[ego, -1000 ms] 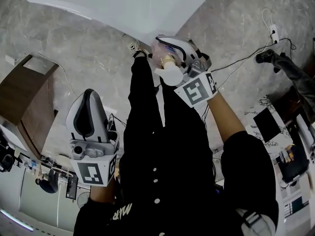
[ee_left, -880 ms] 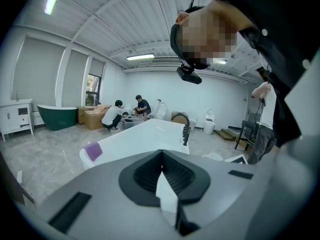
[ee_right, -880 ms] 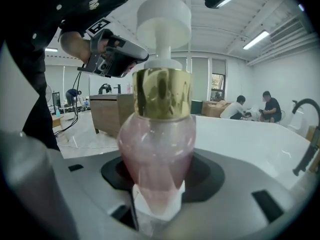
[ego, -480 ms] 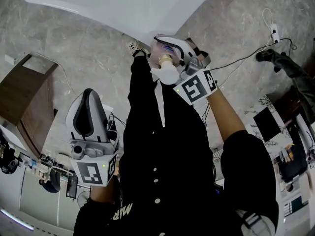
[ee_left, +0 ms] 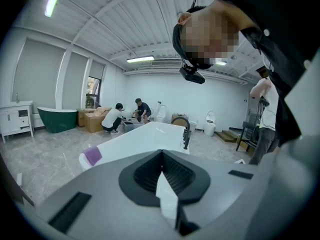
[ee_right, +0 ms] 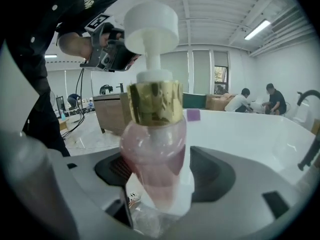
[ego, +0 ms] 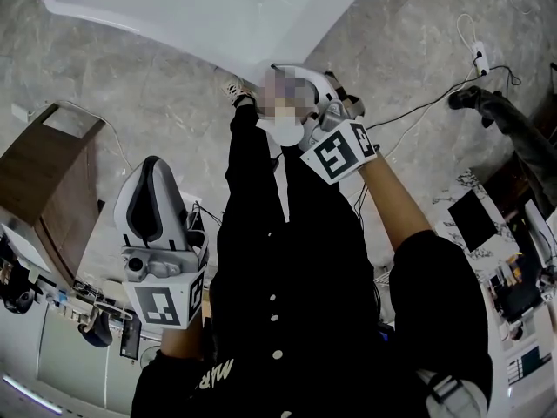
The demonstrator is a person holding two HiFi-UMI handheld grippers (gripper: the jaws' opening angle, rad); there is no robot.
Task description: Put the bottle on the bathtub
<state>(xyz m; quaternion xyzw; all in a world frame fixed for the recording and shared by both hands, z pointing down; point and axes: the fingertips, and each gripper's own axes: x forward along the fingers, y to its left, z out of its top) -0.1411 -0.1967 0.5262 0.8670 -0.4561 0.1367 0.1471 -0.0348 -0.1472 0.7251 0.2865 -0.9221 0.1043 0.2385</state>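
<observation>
A pink pump bottle with a gold collar and a white pump head stands upright between the jaws of my right gripper. Those jaws have just been opening; the right pad stands apart from the bottle. In the head view the right gripper is at the near corner of the white bathtub, with the white pump head showing below a blurred patch. Whether the bottle rests on the rim is hidden. My left gripper hangs lower left, away from the tub, shut and holding nothing.
A wooden cabinet stands left of the tub. Cables and a power strip lie on the marble floor at right. A purple pad and a black faucet sit on the tub. People crouch by boxes far behind.
The right gripper and the bottle have shifted slightly up and left toward the tub's corner in the head view. The left gripper has stayed where it was.
</observation>
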